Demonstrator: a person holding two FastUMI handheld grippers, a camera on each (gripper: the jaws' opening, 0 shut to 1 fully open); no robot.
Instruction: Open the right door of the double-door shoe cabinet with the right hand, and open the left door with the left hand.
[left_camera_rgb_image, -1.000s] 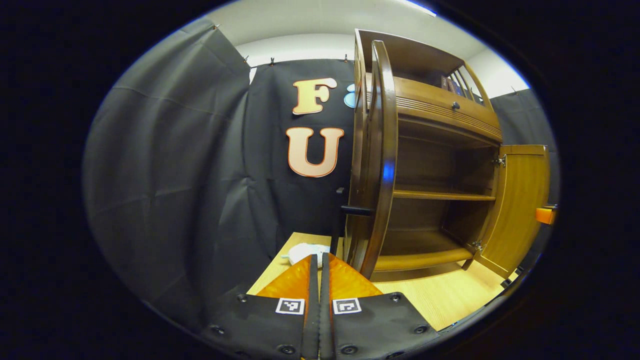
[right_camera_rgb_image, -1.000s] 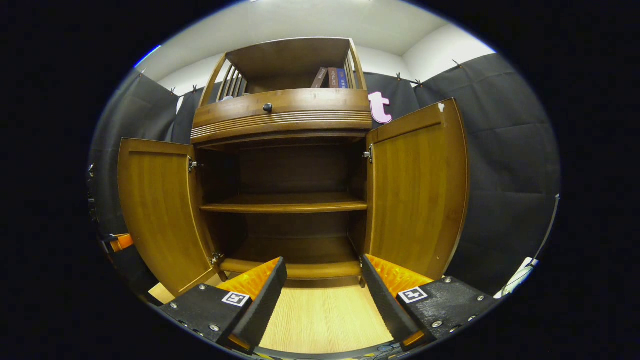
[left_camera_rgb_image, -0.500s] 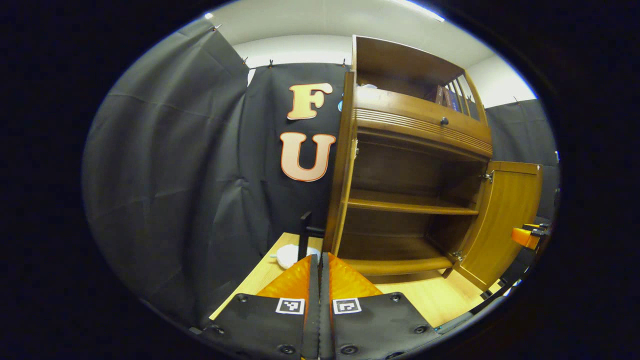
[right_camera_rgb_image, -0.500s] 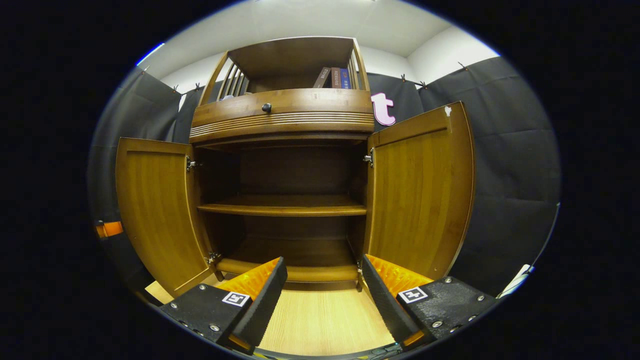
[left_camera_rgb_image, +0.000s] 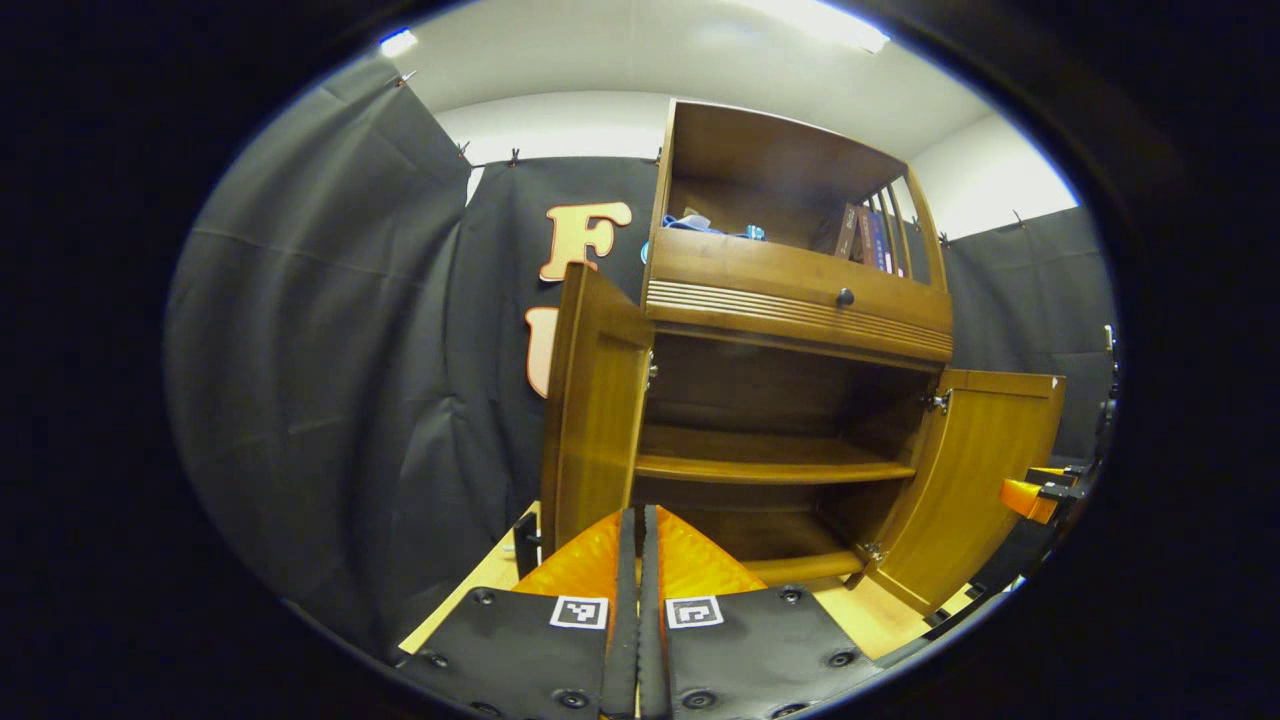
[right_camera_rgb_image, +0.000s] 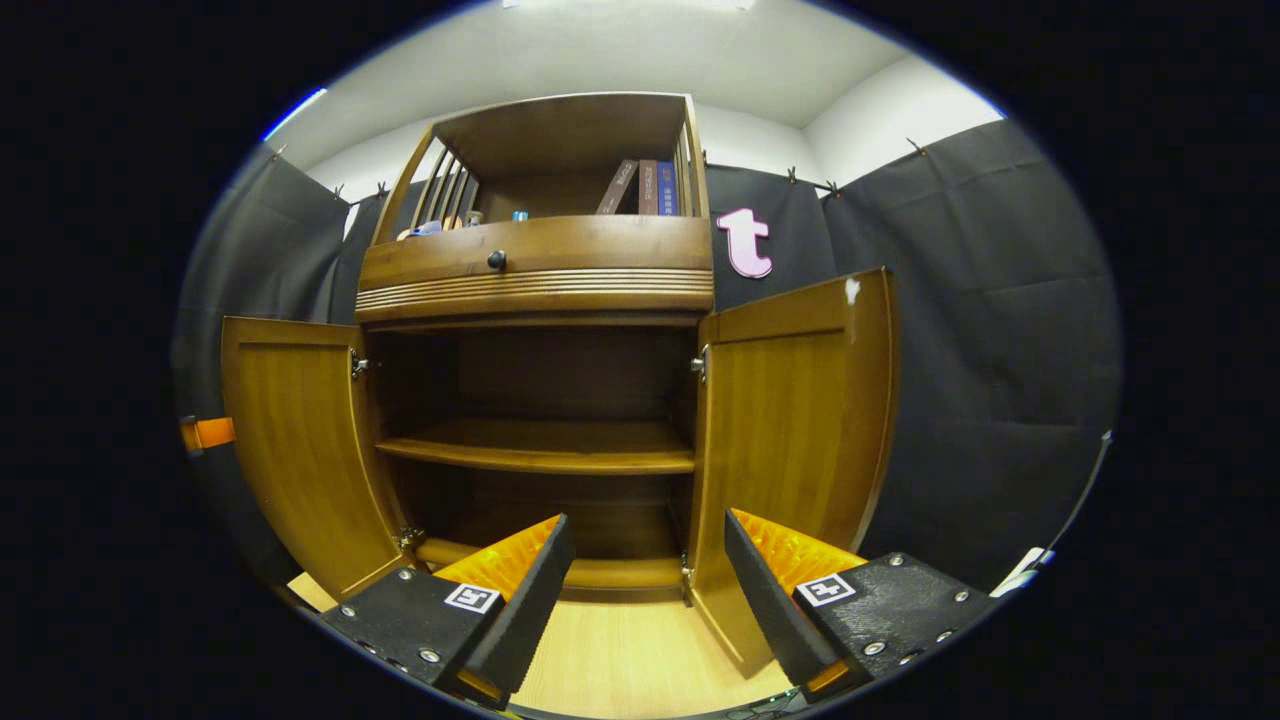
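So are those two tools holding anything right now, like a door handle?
No, nothing. The left tool is shut on empty air; the right tool is open. Both brown wooden cabinet doors stand open, untouched.

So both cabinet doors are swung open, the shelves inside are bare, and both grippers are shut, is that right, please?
Not quite: only the left gripper is shut. In the right gripper view the right gripper is open. Both doors are open and the shelves are bare.
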